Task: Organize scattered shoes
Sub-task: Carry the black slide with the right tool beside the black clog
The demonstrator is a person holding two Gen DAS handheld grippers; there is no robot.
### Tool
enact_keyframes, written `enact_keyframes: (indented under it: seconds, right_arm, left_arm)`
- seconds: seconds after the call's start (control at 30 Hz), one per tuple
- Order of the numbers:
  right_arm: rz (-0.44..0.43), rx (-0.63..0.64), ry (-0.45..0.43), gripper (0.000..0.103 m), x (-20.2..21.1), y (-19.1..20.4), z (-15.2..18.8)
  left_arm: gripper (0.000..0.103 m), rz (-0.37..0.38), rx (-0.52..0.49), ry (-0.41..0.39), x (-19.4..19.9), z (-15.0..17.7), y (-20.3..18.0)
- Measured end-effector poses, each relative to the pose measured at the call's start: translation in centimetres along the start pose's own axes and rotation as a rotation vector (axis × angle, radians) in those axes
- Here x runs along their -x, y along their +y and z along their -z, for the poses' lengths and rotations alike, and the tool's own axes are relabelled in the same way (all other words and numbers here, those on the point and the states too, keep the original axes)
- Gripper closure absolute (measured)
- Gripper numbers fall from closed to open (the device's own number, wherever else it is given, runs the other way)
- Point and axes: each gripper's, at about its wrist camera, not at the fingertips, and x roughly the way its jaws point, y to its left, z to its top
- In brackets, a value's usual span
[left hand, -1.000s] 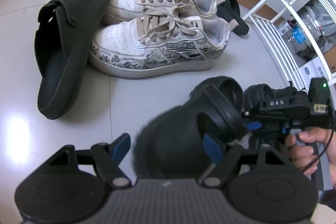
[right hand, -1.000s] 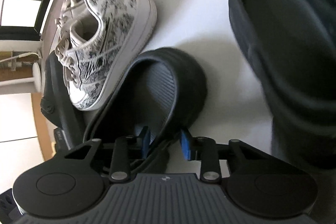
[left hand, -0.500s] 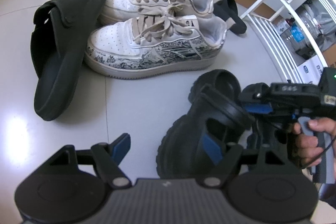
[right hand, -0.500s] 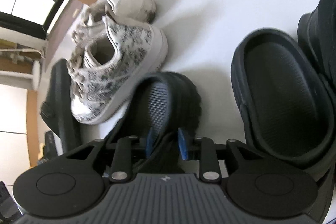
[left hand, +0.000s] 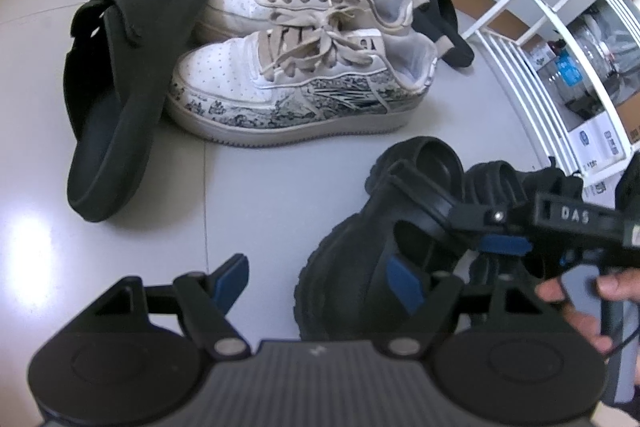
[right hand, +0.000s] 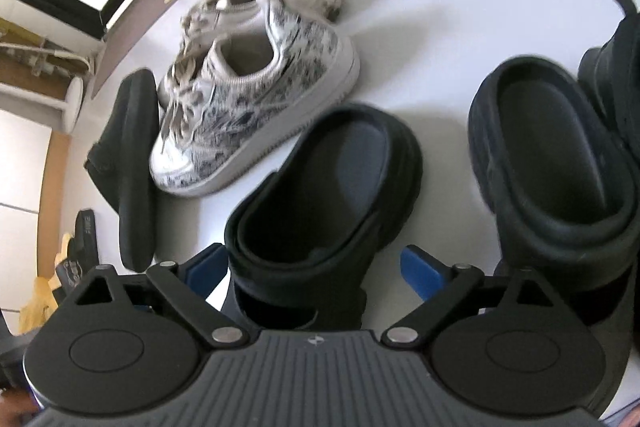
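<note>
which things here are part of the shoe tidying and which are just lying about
Part of the job:
- chunky black rubber clog between the right gripper's opening jaws
- matching black clog
- white printed lace-up sneakers
- dark suede mule
- second dark mule

Lying about:
- white wire rack
- boxes and bottles behind it

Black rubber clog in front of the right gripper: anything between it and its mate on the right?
Nothing visible. The black rubber clog sits between the right gripper's opening jaws, pads clear of it. Only bare white floor separates it from the matching black clog; the patterned white sneakers lie on the other side.
</note>
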Motion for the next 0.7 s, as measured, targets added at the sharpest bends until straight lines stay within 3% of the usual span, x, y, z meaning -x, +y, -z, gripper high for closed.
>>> enact_keyframes:
  seconds: [0.4, 0.7]
  right_arm:
    - [0.012, 0.014, -0.003, 0.009, -2.3, 0.5, 0.0]
    - [0.039, 0.146, 0.013, 0.016, -1.5, 0.7, -0.2]
  left_arm:
    - [0.024, -0.005, 0.013, 0.002, -0.1, 0.1, 0.6]
    - [0.024, -0.004, 0.015, -0.006, 0.1, 0.0, 0.6]
